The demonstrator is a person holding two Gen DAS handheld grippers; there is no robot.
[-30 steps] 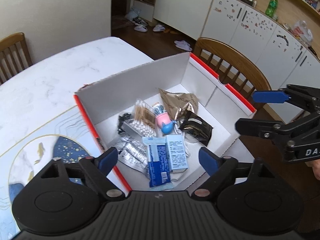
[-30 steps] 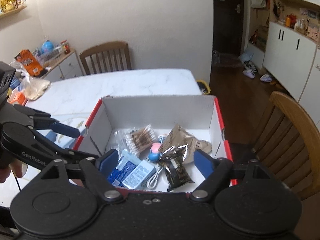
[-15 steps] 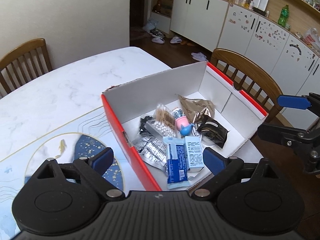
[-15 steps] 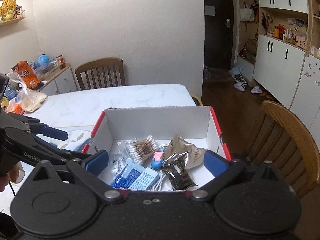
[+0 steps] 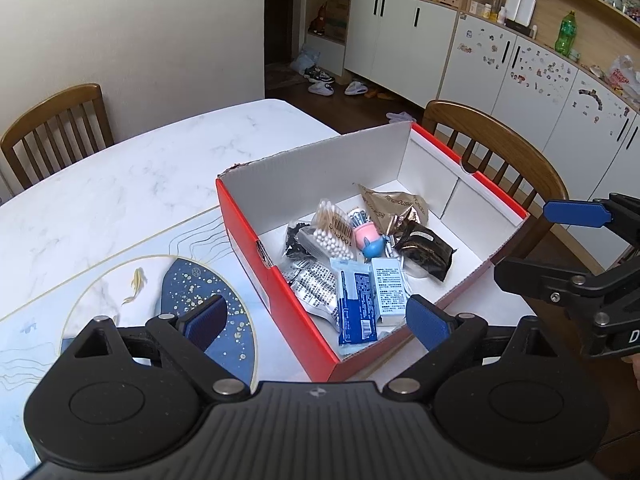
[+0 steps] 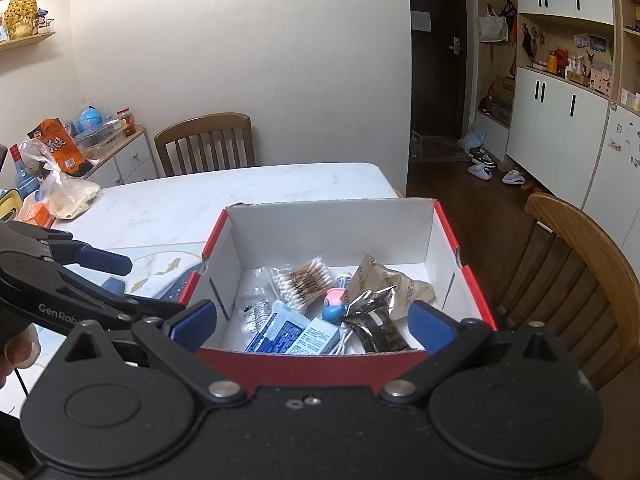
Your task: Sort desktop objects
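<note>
Two grippers hover with jaws spread wide, holding and touching nothing: left gripper (image 5: 316, 322) at the near-left corner of the red cardboard box (image 5: 276, 280), right gripper (image 6: 314, 326) at its near wall. Box rests on the marble table (image 5: 120, 184), right of the blue mat (image 5: 240, 336). Inside lie a brown pouch (image 6: 396, 284), cotton-swab bag (image 5: 334, 232) marked "100PCS", blue-white cartons (image 5: 356, 304). Left gripper's arm reads "GenRob".
</note>
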